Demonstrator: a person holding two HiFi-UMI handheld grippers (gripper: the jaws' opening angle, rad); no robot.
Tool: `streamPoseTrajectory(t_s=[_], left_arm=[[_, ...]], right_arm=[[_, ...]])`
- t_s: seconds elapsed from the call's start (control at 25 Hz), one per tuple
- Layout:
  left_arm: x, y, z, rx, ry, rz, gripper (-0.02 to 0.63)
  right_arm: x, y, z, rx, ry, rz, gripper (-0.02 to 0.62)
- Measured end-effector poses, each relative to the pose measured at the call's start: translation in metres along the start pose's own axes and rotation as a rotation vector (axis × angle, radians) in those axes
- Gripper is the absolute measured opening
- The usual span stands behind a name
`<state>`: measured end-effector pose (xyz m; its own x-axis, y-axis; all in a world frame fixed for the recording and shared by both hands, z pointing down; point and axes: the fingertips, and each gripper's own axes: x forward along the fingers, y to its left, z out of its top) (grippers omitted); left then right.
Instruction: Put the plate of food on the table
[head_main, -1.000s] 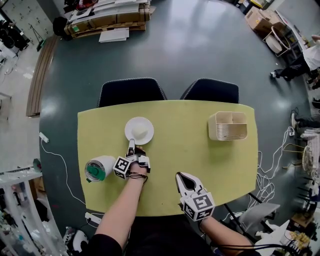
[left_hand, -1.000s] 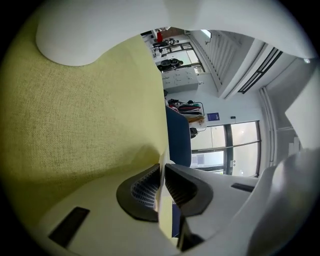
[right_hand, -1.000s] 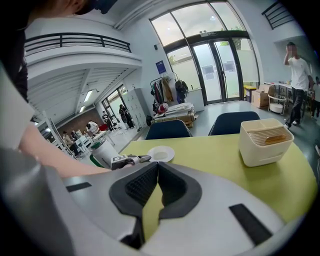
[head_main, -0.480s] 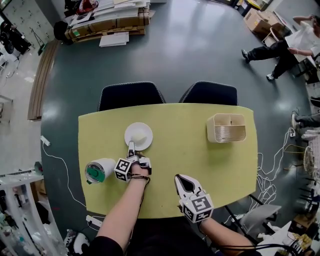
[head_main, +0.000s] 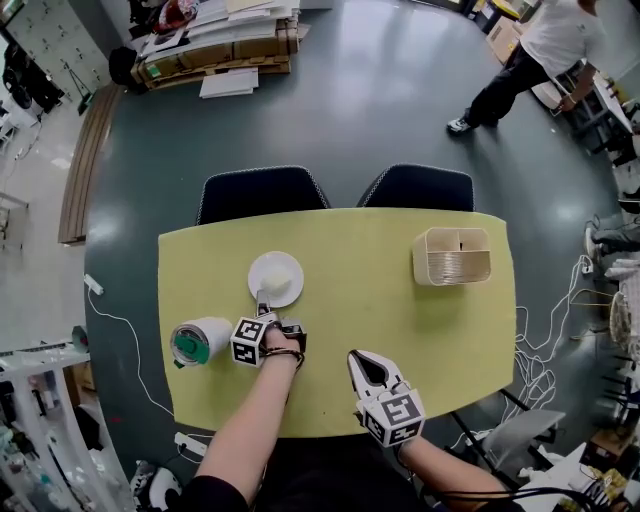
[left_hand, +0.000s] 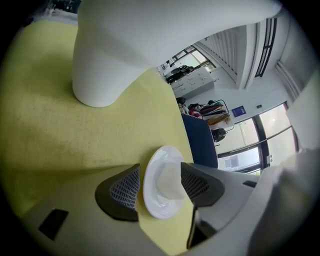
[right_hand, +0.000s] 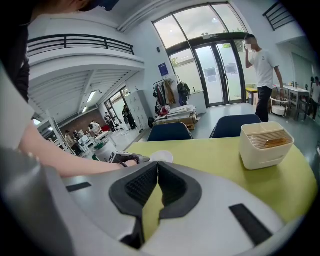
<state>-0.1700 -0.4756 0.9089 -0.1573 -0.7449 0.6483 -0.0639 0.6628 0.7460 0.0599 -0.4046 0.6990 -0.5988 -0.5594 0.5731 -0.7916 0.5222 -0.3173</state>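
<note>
Since a second ago the left gripper has been opening, its jaws going from nearly closed to wide, and a person on the floor beyond has walked further into the top right of the head view. The table carries everything; two chairs stand tucked at its far edge; a box sits near the far right corner; a cup with a green lid stands by the left edge. The plate lies flat on the table's left half, about midway between the far and near edges, with a pale lump of food on it; so the task looks done. The plate's near rim lies between the open pads, which do not pinch it. The right gripper rests near the near edge, well apart from the plate, jaws closed on nothing. The plate looks stiff, light and glossy, so probably slippery and liable to chip; the food seems loose and would slide on a tilt. The best hold is likely the near rim, pinched top and bottom, with the plate kept level.
</note>
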Motion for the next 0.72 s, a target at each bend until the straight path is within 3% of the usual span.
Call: streamPoseTrajectory(t_s=[0.24, 0.4, 0.6, 0.72], left_arm=[[-0.014, -0.004, -0.005, 0.031, 0.051, -0.041, 0.239], [-0.048, -0.02, -0.013, 0.18, 0.15, -0.141, 0.235], [-0.102, -0.03, -0.018, 0.376, 0.257, -0.228, 0.086], [-0.134, -0.032, -0.008, 0.462, 0.273, -0.246, 0.047]], right_arm=[[0.0, 0.001, 0.001, 0.008, -0.015, 0.001, 0.012], [-0.003, 0.004, 0.008, 0.015, -0.039, 0.0, 0.012], [-0.003, 0.008, 0.011, 0.043, -0.064, 0.007, 0.012], [-0.003, 0.013, 0.011, 0.059, -0.067, 0.008, 0.012]])
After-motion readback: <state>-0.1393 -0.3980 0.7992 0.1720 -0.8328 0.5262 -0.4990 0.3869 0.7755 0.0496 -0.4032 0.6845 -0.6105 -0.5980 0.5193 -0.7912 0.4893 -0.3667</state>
